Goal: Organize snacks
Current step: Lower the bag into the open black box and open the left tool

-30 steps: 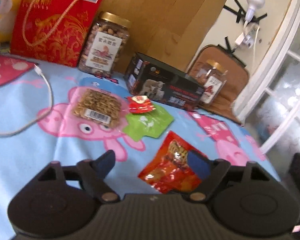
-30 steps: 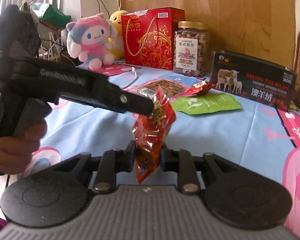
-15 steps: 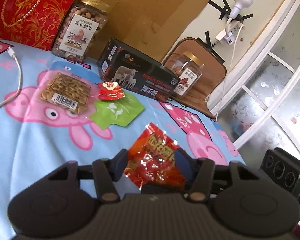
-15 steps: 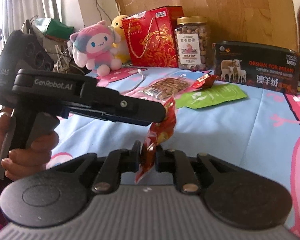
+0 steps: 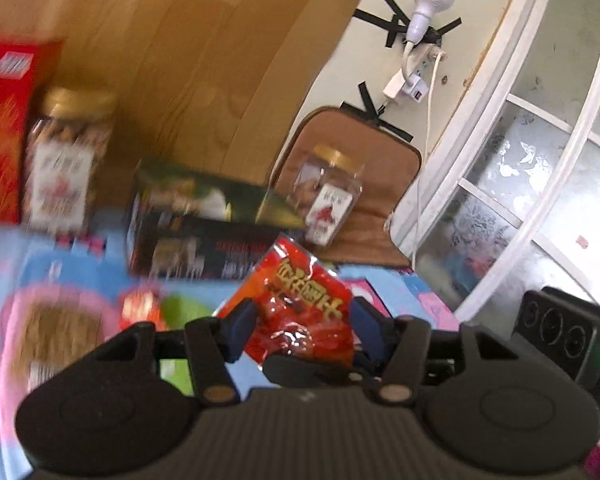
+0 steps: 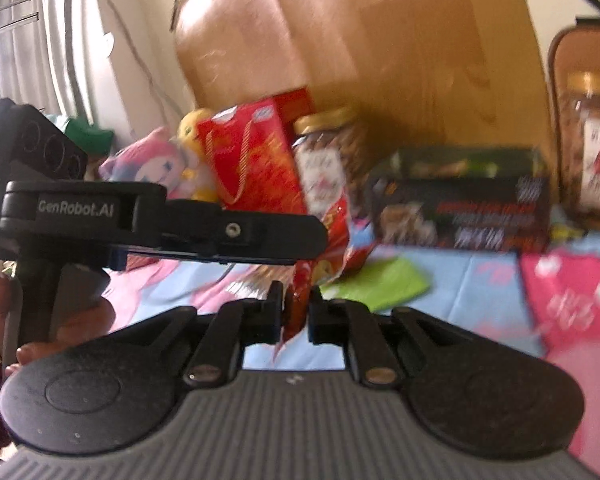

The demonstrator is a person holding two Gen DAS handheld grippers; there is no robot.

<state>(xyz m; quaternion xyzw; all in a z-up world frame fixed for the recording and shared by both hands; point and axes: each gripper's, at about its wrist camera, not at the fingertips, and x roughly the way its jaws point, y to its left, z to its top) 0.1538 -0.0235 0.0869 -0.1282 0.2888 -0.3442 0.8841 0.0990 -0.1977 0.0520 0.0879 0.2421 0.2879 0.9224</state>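
A red snack packet [image 5: 300,304] hangs in the air above the bed. My right gripper [image 6: 296,312] is shut on its lower edge [image 6: 300,304]. My left gripper [image 5: 300,320] is open, with its fingers on either side of the packet's face; whether they touch it I cannot tell. The left gripper's body [image 6: 160,228] reaches in from the left in the right wrist view. A green pouch [image 6: 380,284], a small red packet [image 5: 140,308] and a clear bag of nuts [image 5: 56,332] lie on the blue cartoon sheet [image 6: 480,292].
Along the back stand a red gift bag [image 6: 256,160], a jar of nuts [image 6: 328,156], a dark box [image 6: 460,208] and a second jar [image 5: 332,196] against a brown cushion [image 5: 384,176]. Plush toys [image 6: 152,164] sit at the far left. A window frame [image 5: 540,160] is at the right.
Both grippers have lifted and tilted upward with the red packet held between them. The left gripper's fingers have closed in around the packet's sides. The right gripper keeps its hold.
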